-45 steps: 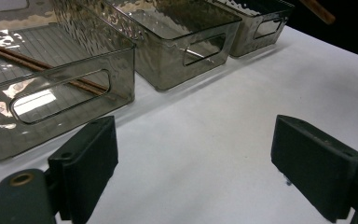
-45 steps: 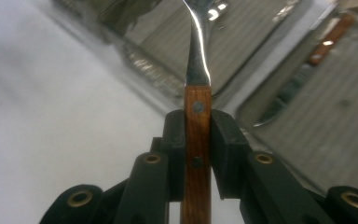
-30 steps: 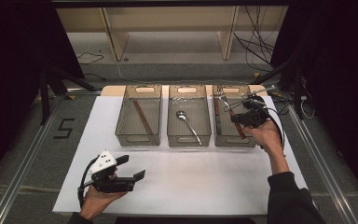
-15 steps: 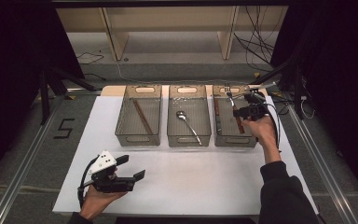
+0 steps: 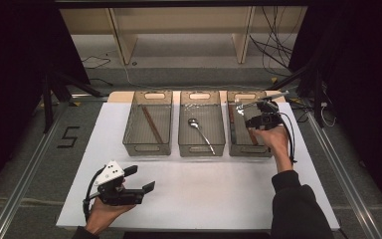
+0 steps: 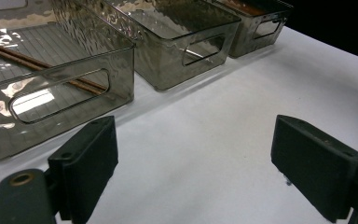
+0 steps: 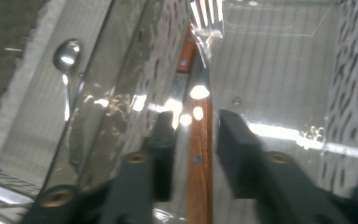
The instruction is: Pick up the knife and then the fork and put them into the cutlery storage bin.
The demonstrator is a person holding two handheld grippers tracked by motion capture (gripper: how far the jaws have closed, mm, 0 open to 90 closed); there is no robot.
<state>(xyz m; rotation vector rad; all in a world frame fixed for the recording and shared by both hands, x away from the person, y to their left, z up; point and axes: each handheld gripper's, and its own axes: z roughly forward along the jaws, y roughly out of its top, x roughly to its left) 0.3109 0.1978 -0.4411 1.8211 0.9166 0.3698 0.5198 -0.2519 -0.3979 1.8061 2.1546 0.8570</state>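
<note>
The right gripper [image 5: 261, 112] hangs over the right bin [image 5: 264, 149], the one nearest the table's right edge, with a wood-handled fork [image 7: 199, 154] lying between its jaws. In the right gripper view the jaws have just been opening: a gap shows on each side of the handle, so the pads [image 7: 233, 140] no longer pinch it. The fork lies lengthwise in the bin near its left wall, tines [image 7: 207, 16] toward the far end.

This looks like the release of the fork into its bin. To do it well, the jaws should spread a little more before the hand moves, so that neither pad drags the handle. Then lift straight up, clear of the bin's rim, rather than sideways, since the left wall is close and a knock could shift the bin against the middle bin [image 5: 201, 149], where a spoon [image 5: 199, 130] lies.

The left gripper [image 5: 140, 180] rests in its hand near the table's front edge, jaws spread wide over bare white surface, holding nothing. Chopsticks [image 5: 151, 124] lie in the left bin [image 5: 146, 149].
</note>
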